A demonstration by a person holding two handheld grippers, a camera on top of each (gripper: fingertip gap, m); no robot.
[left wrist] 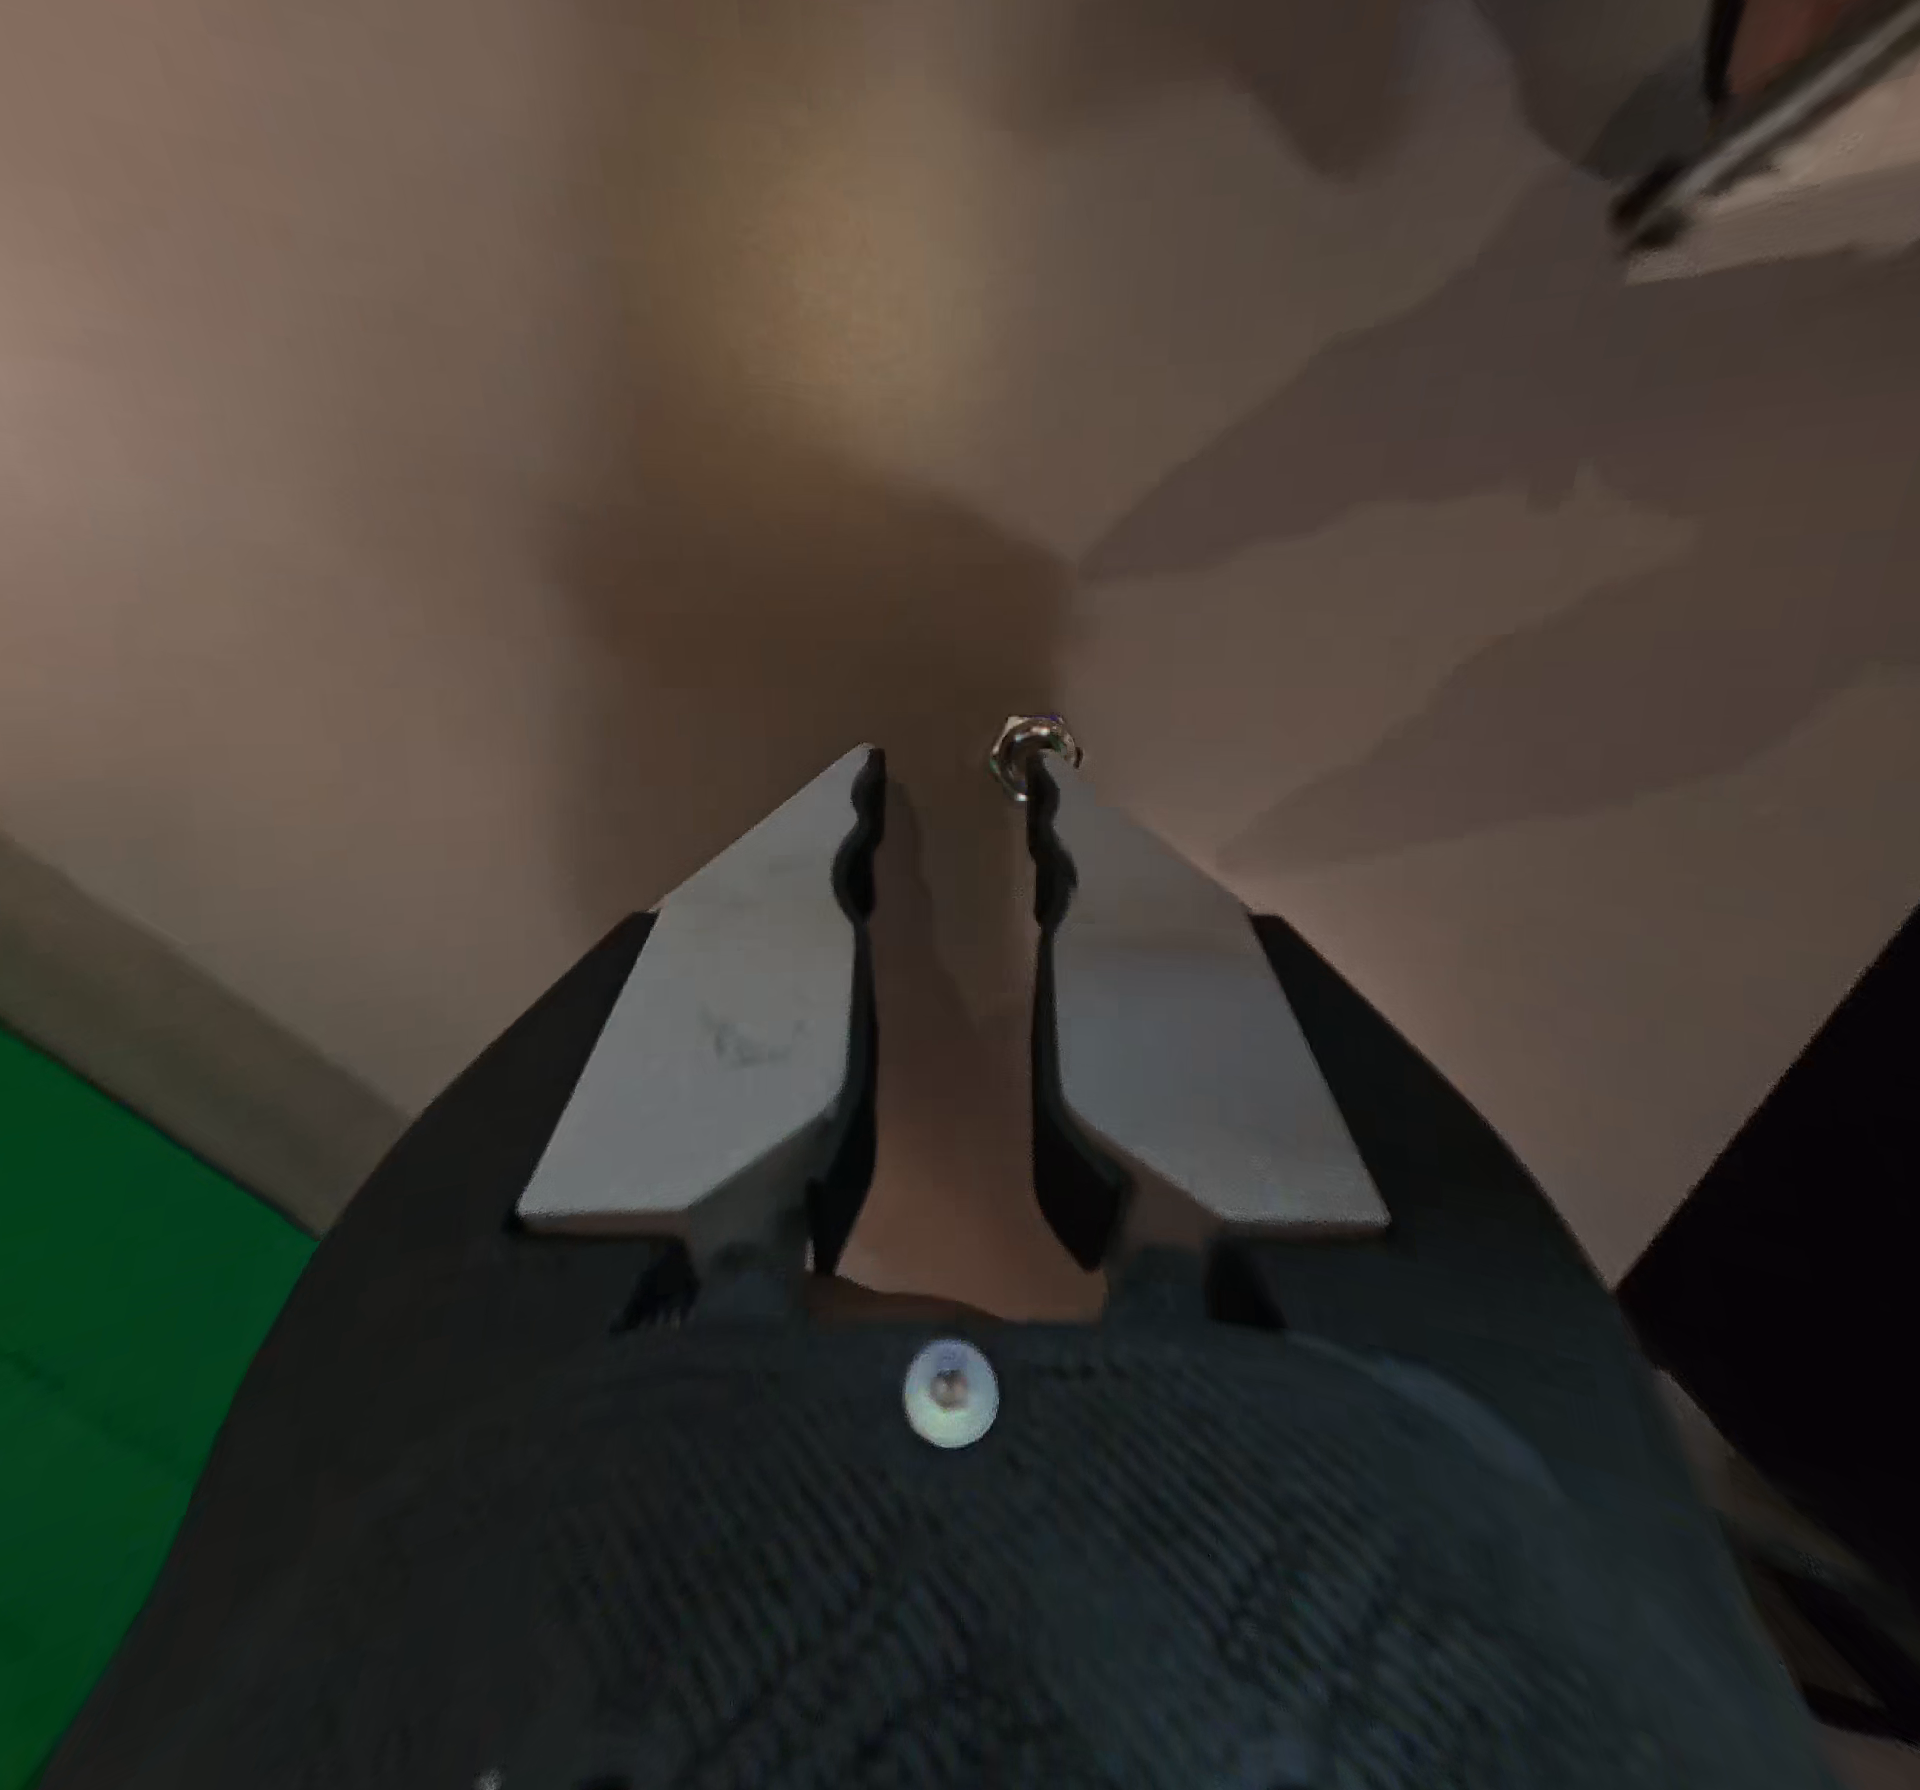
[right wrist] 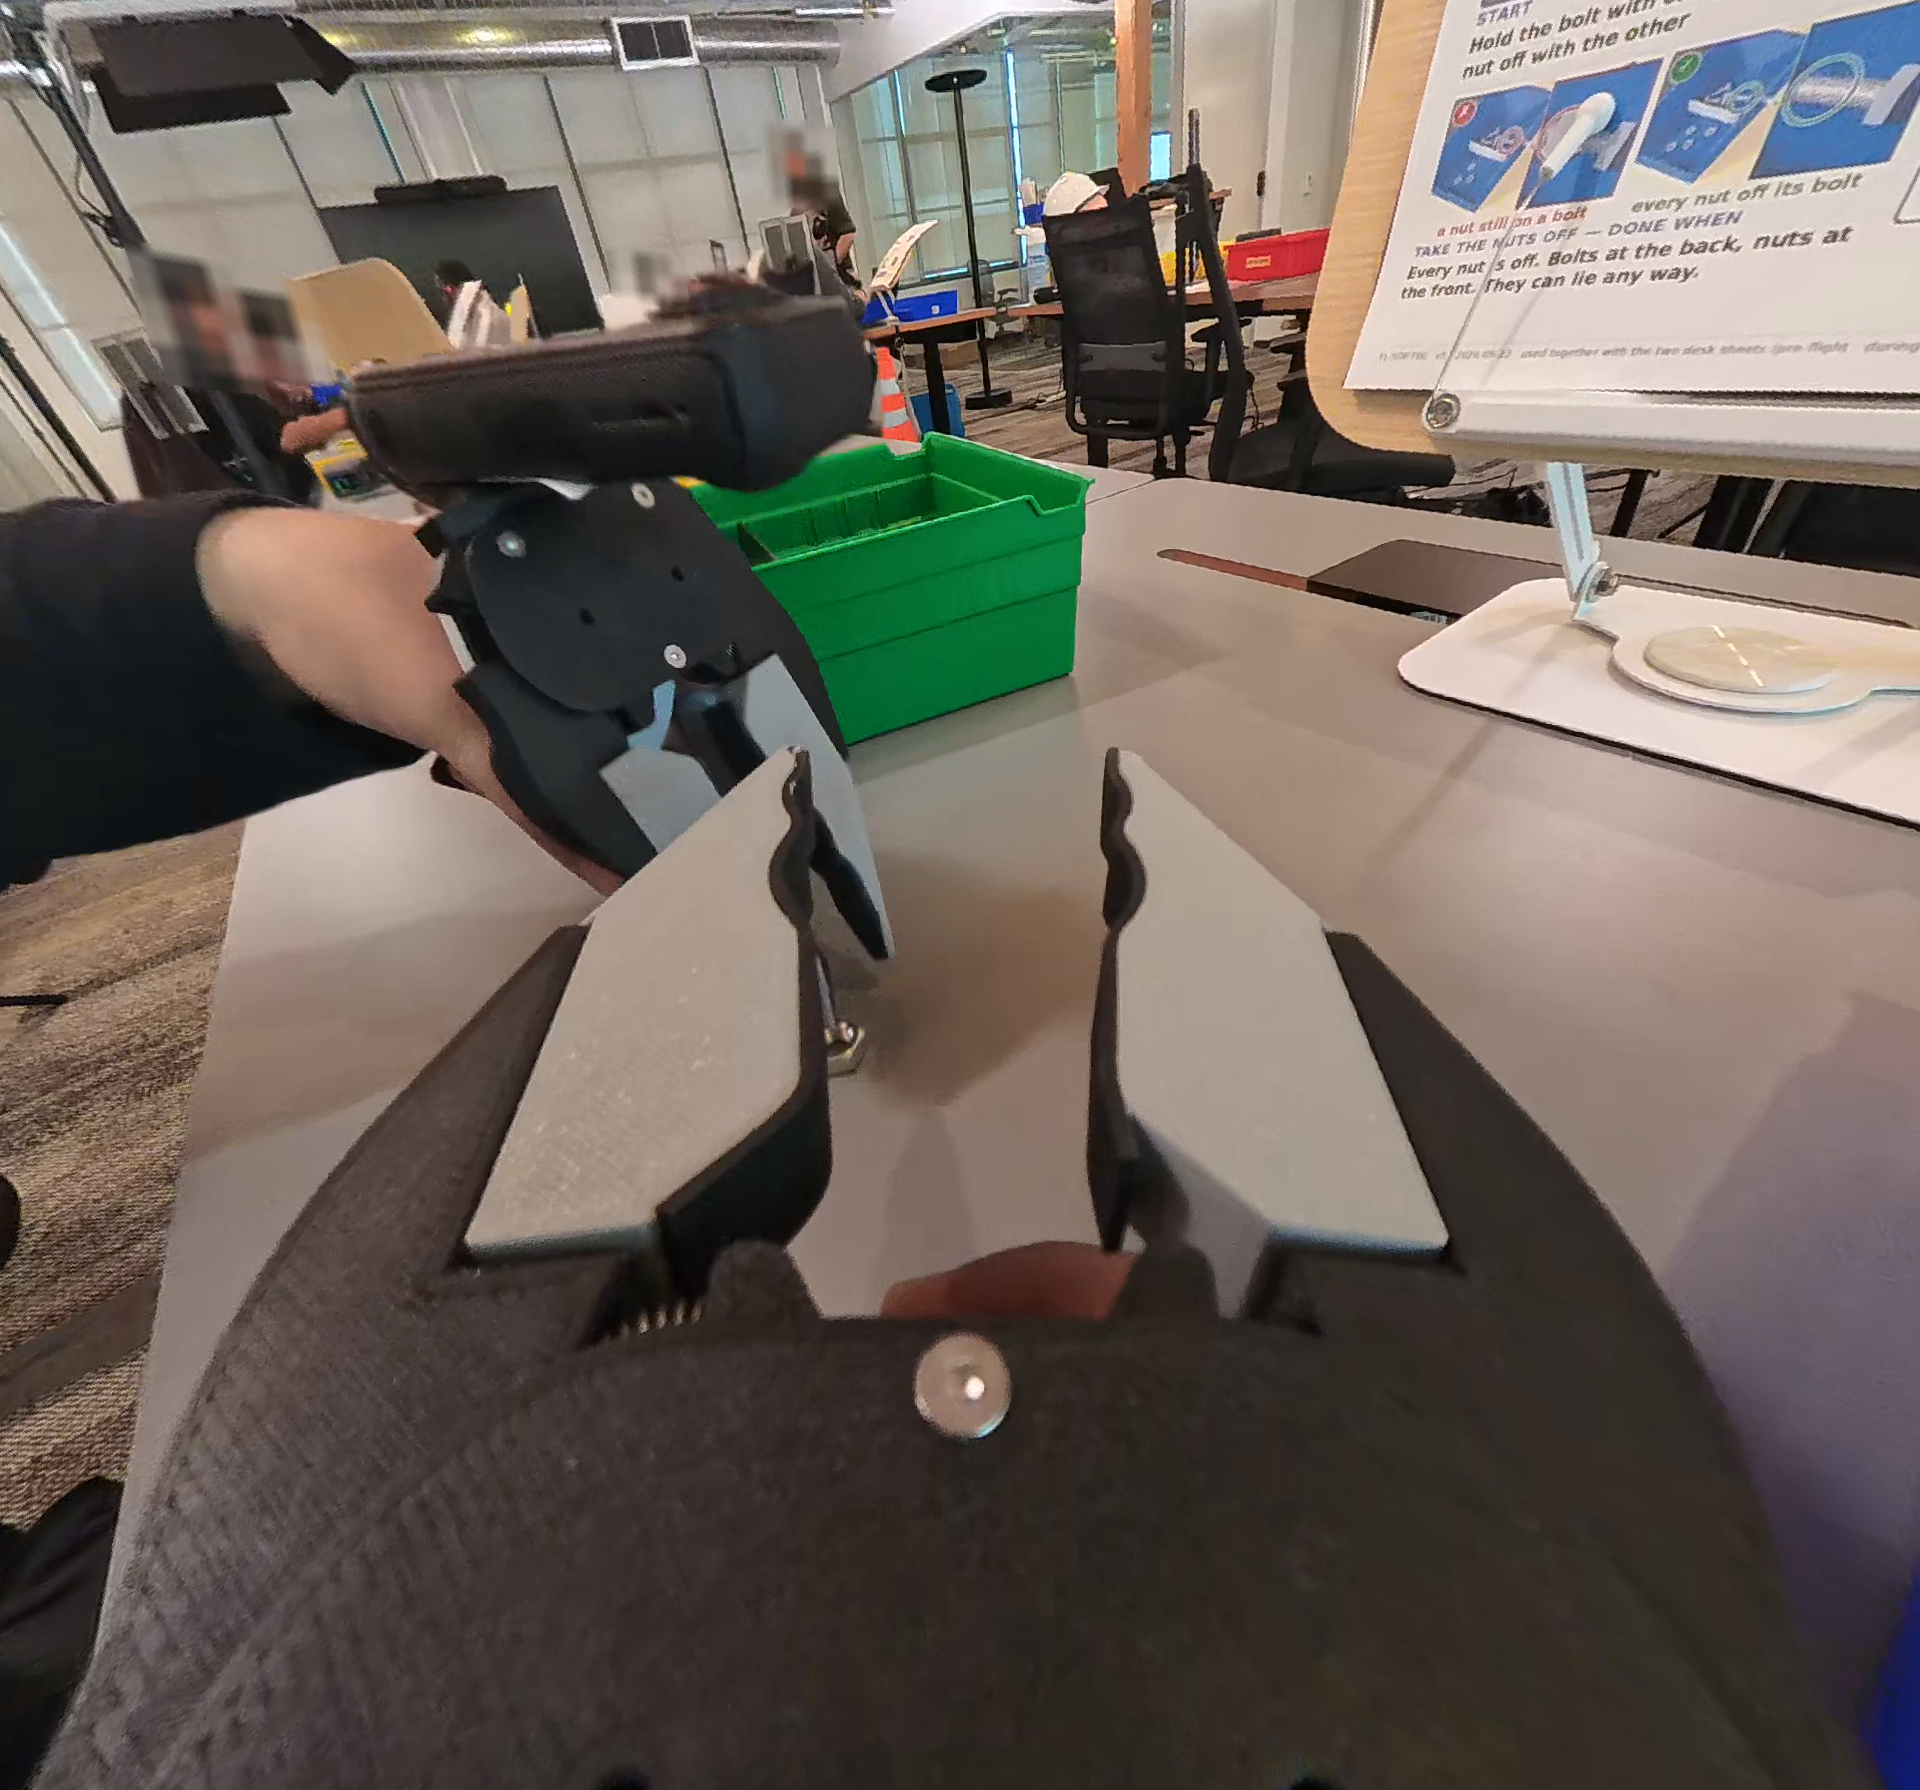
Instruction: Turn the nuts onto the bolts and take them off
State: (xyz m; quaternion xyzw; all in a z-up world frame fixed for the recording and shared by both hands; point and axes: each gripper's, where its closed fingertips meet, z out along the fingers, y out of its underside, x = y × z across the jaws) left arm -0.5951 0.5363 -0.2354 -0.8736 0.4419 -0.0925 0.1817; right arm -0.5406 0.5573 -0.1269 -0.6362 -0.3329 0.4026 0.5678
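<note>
A small metal bolt [right wrist: 840,1032] stands upright on the grey table [right wrist: 1351,909], with a hex part at its base. My left gripper [right wrist: 868,935] points straight down over it, held by a hand in a dark sleeve. In the blurred left wrist view the left gripper [left wrist: 961,764] has a narrow gap between its jaws. The shiny top of the bolt [left wrist: 1027,756] sits against the right fingertip and is not clamped. My right gripper [right wrist: 956,774] is wide open and empty, low over the table, just right of the bolt.
A green bin [right wrist: 935,587] stands behind the left gripper. A printed sheet on a board [right wrist: 1662,182] sits on a white stand base [right wrist: 1558,660] at the right. The table's left edge drops to carpet [right wrist: 83,1013]. People and office chairs are far behind. About 12 cm separates my left fingertips from my right.
</note>
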